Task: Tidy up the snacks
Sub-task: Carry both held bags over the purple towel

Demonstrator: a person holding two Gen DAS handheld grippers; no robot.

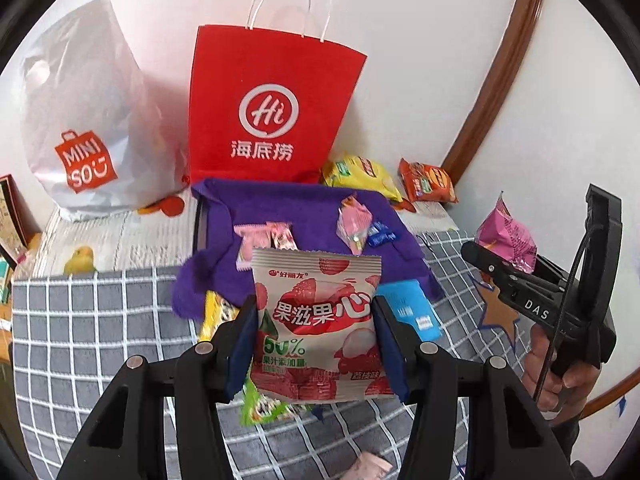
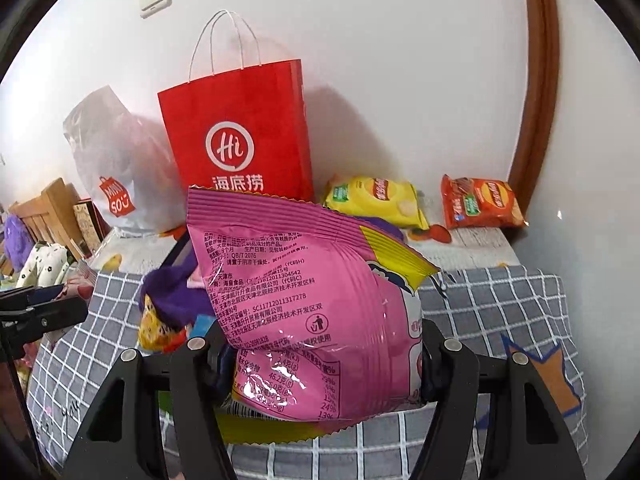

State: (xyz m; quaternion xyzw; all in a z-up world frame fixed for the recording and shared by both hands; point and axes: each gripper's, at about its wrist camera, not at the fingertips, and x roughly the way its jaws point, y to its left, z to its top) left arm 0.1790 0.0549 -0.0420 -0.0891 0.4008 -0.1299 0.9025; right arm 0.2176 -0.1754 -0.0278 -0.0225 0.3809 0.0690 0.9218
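Observation:
My left gripper (image 1: 316, 332) is shut on a white and red lychee gummy packet (image 1: 318, 320), held up over the checked cloth. My right gripper (image 2: 324, 356) is shut on a large pink snack bag (image 2: 312, 308) that fills the middle of its view; the same gripper (image 1: 516, 264) with its pink bag (image 1: 508, 240) shows at the right of the left wrist view, a hand under it. Behind, a purple cloth (image 1: 312, 208) carries several small wrapped sweets (image 1: 352, 224). A red paper bag (image 1: 268, 108) stands against the wall.
A white Miniso plastic bag (image 1: 84, 128) sits left of the red bag. Yellow (image 2: 376, 200) and orange (image 2: 480, 204) chip packets lie by the wall at the right. A blue packet (image 1: 412, 312), a yellow packet (image 1: 214, 316) and a green one (image 1: 264, 408) lie on the grey checked cloth (image 1: 100, 320). A brown frame (image 2: 536, 80) runs up the right.

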